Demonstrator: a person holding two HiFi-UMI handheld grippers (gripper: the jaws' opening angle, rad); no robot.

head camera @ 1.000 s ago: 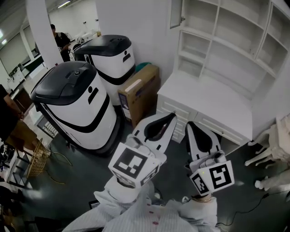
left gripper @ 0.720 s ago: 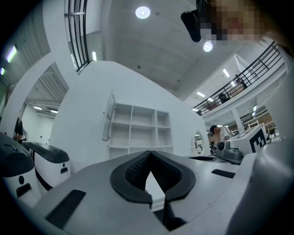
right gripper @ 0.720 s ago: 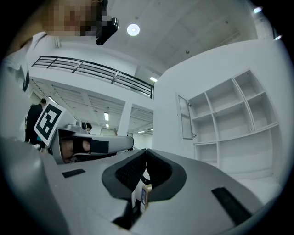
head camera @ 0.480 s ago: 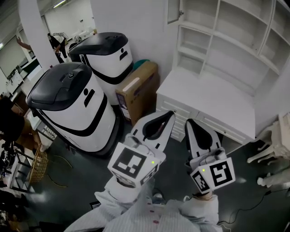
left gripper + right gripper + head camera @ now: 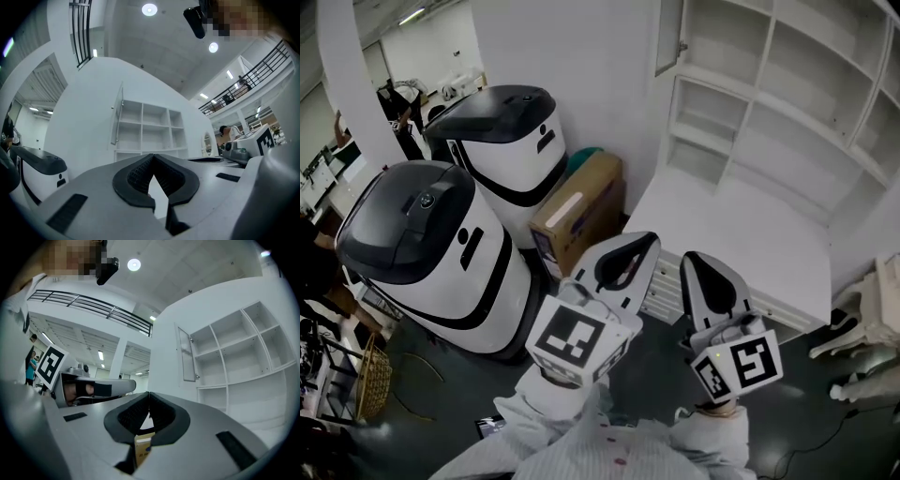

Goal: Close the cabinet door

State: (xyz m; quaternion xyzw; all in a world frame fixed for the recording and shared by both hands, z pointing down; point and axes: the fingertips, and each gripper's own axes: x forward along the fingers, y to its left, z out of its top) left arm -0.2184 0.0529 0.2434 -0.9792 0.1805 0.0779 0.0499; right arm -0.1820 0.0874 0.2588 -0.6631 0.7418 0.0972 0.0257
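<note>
Head view, left to right: two white-and-black domed machines point(image 5: 441, 253), a brown cardboard box point(image 5: 577, 210), the left gripper point(image 5: 652, 238) and right gripper point(image 5: 690, 257), each with jaws together on nothing, and the white shelved cabinet point(image 5: 787, 112), its narrow white door point(image 5: 668, 37) standing open at the upper left. Only the gripper views showed a railed balcony point(image 5: 253, 75).

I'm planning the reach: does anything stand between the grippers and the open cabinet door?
Nothing visible does. The cabinet door hangs open above the white counter, open air between it and the left gripper and right gripper; the cardboard box sits aside.
</note>
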